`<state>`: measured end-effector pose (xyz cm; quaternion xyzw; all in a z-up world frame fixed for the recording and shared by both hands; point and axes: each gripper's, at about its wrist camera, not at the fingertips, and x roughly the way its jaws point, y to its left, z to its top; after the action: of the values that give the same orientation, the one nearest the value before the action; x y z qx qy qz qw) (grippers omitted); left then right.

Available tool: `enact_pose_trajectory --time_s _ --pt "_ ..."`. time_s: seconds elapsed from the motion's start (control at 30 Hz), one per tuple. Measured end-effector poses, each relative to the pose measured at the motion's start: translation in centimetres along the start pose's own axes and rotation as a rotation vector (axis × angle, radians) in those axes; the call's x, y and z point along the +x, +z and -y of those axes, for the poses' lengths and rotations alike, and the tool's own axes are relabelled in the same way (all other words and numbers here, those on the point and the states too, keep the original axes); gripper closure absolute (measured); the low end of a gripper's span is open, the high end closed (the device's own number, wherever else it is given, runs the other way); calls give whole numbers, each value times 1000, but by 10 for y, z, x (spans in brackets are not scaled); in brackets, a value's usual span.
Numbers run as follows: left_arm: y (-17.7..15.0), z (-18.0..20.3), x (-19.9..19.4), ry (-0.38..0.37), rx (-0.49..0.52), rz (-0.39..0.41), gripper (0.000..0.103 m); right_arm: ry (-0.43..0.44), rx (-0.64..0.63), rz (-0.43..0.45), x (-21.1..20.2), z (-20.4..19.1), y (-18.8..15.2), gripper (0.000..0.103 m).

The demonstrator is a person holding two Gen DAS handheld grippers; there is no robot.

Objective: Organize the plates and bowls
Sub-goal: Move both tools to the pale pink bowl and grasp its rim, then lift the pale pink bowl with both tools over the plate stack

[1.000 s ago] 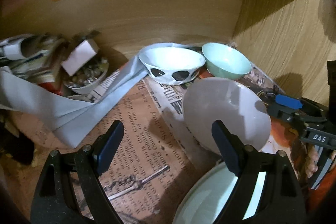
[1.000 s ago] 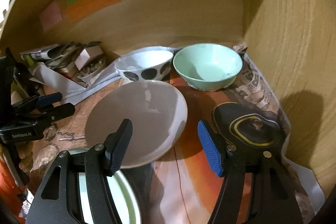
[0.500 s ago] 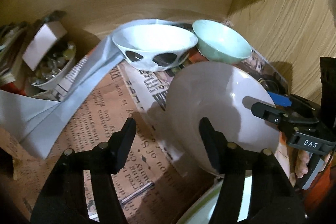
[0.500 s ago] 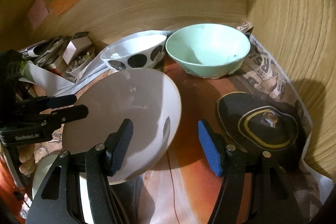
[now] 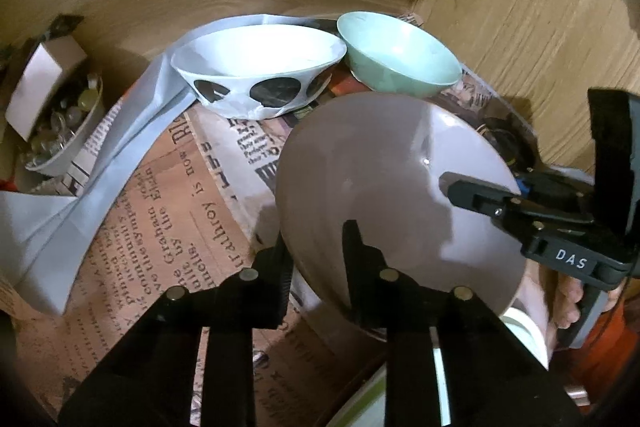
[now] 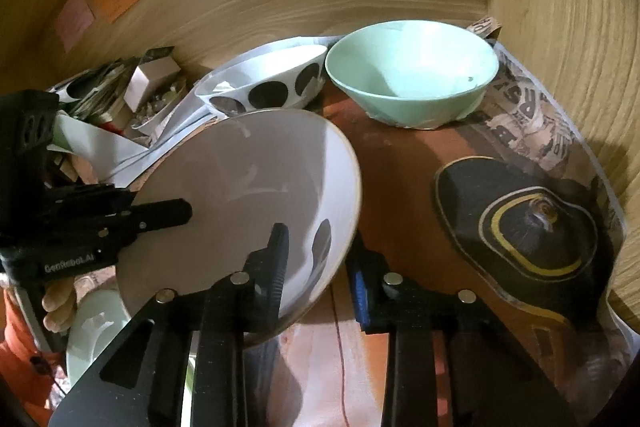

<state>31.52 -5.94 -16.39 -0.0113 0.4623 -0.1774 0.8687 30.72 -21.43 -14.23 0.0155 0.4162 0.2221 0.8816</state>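
A large pale grey bowl (image 5: 384,179) is held tilted above the shelf by both grippers. My left gripper (image 5: 316,251) is shut on its near-left rim. My right gripper (image 6: 320,259) is shut on its right rim, and the bowl shows there too (image 6: 248,195). Behind it stand a white bowl with black dots (image 5: 260,71) and a mint green bowl (image 5: 400,55), side by side against the back wall. They also show in the right wrist view: dotted bowl (image 6: 268,83), green bowl (image 6: 412,75). A pale plate (image 6: 96,331) lies under the grey bowl.
Newspaper (image 5: 160,211) lines the wooden shelf. A grey cloth strip (image 5: 100,163) and a small bowl of clutter (image 5: 56,131) lie at the left. A black lid with a gold ring (image 6: 528,219) lies at the right. Wooden walls (image 6: 560,7) close in behind and right.
Both grippers have closed onto the grey bowl's rim, one on each side. The bowl has tipped up and both cameras have moved closer to the back bowls.
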Motion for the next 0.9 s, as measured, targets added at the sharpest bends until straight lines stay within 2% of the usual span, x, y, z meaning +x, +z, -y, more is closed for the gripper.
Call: enact_pose_trajectory --time_s 0.2,0.4,0.9 --pt "-1 4 -2 25 3 11 80 -18 4 -4 -1 -3 2 78" --pt "-4 12 -17 29 16 54 80 -19 19 34 -16 -2 4 78" --pt "-22 24 -86 42 3 232 80 -20 -58 187 -79 -40 10 78"
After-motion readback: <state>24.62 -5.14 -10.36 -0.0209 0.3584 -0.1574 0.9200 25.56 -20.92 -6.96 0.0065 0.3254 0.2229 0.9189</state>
